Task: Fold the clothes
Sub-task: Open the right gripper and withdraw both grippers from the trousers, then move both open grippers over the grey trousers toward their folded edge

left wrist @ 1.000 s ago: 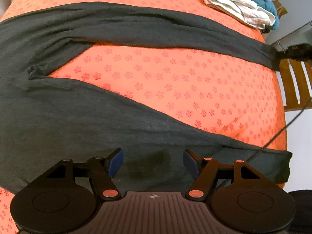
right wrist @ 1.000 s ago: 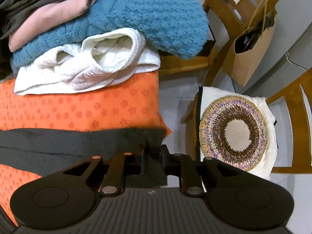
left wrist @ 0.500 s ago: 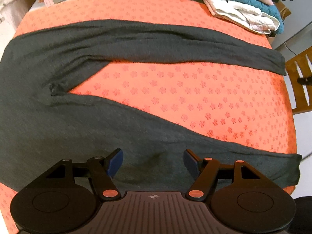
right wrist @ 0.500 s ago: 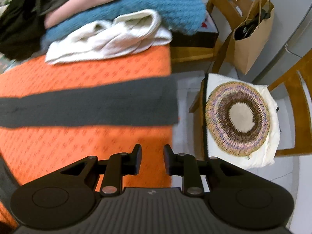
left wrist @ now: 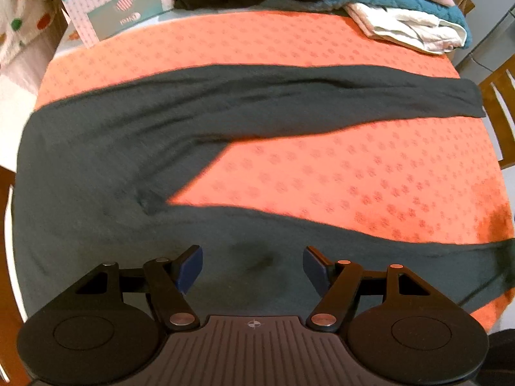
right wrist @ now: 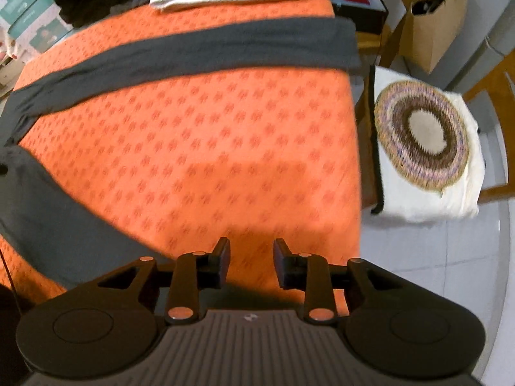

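So your dark grey knit leggings [left wrist: 135, 173] lie splayed on the orange flower-print cloth [left wrist: 338, 173] for folding; left gripper [left wrist: 252, 267] released, right gripper [right wrist: 251, 257] opening, both empty.

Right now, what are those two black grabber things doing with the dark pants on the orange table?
A person is folding clothes with a gripper in each hand. The dark grey leggings lie spread flat on the orange tablecloth, legs apart. The left gripper is open above the near leg, gripping nothing. The right gripper is opening over bare cloth, nothing between its jaws. A pile of folded clothes sits at the far edge.
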